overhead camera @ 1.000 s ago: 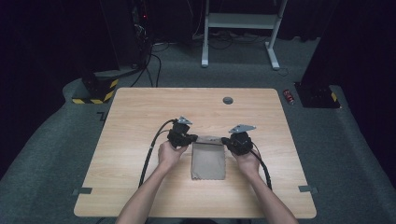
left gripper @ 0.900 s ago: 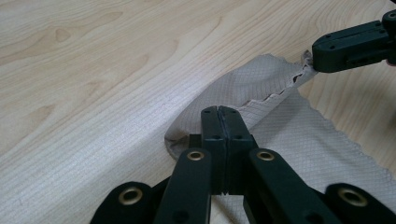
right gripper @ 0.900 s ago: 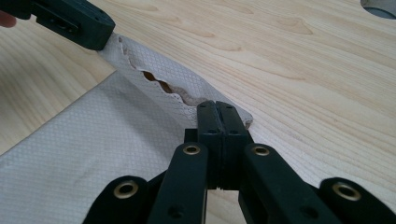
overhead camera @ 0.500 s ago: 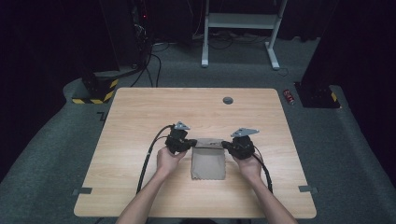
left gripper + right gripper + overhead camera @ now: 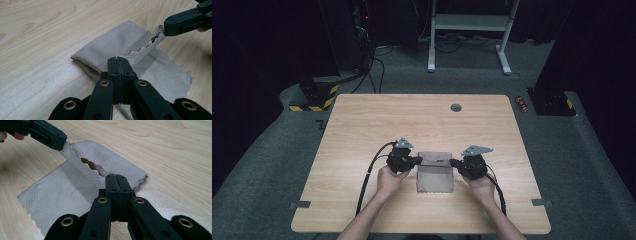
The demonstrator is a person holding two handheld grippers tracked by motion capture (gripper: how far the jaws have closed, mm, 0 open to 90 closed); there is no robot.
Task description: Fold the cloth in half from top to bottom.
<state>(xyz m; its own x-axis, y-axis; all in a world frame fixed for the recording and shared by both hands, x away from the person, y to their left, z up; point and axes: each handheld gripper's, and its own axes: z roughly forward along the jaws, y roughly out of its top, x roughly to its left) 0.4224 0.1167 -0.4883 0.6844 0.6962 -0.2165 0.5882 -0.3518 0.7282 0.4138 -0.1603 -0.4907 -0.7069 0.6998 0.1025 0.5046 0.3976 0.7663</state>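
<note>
While you clamped both the left gripper point(image 5: 416, 161) and right gripper point(image 5: 454, 162) on the cloth point(image 5: 435, 172), low-centre, the wooden table point(image 5: 412, 120) sat on grey carpet point(image 5: 272, 150).

Light wood table point(image 5: 362, 125) on grey carpet point(image 5: 272, 165). Room beyond is dark. White metal stand point(image 5: 469, 22) at back; yellow-black striped base point(image 5: 314, 102) far left; small red object, possibly a can point(image 5: 522, 103), on floor.

A beige, waffle-textured cloth point(image 5: 435, 172) with scalloped edges lies partly folded. Its lifted upper edge is pinched at each end between closed fingers point(image 5: 117, 65), stretched between them.
</note>
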